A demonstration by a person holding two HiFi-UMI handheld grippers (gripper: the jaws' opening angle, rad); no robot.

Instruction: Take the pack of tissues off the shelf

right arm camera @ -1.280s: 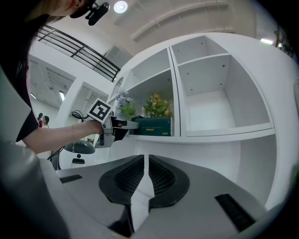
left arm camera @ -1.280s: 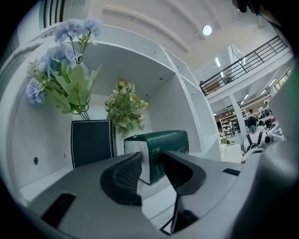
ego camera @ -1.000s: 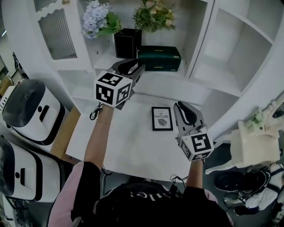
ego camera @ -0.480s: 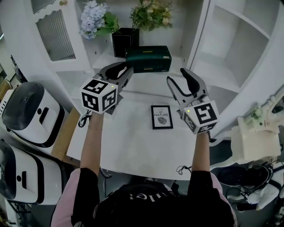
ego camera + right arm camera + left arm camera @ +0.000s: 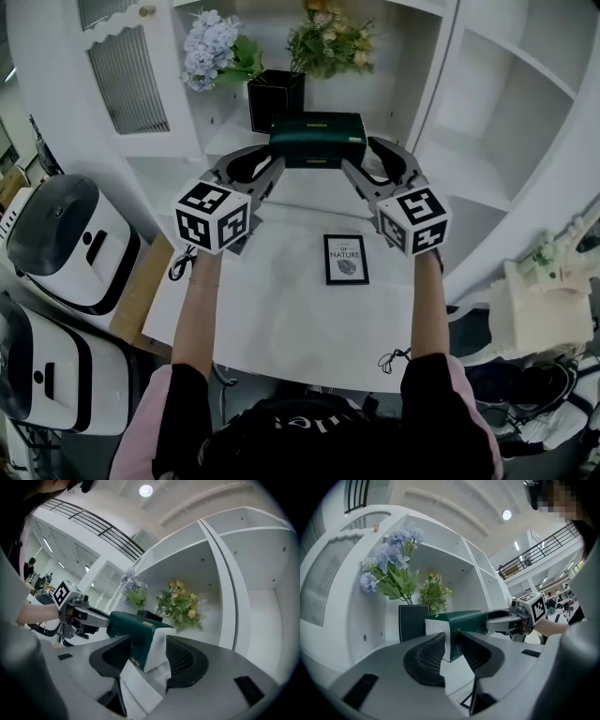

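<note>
The pack of tissues [image 5: 319, 139] is a dark green box with white ends, lying on the white shelf [image 5: 300, 187]. My left gripper [image 5: 270, 161] is at its left end and my right gripper [image 5: 361, 155] at its right end. In the left gripper view the pack's white corner [image 5: 440, 637] sits between the closing jaws of the left gripper [image 5: 452, 639], with a gap still showing on one side. In the right gripper view the jaws of the right gripper [image 5: 147, 641] are opening wide around the other end of the pack [image 5: 133, 630], clear of it.
Behind the pack stand a black square vase [image 5: 274, 98], blue flowers [image 5: 211, 47] and yellow-green flowers [image 5: 328, 37]. A framed card [image 5: 345, 258] lies on the white table [image 5: 281, 309] below. White appliances [image 5: 70, 234] stand at the left, and a shelf divider [image 5: 436, 75] rises at the right.
Both grippers have risen from above the table to the shelf and come to the pack's two ends. The right gripper's jaws have gone from shut to wide apart.
</note>
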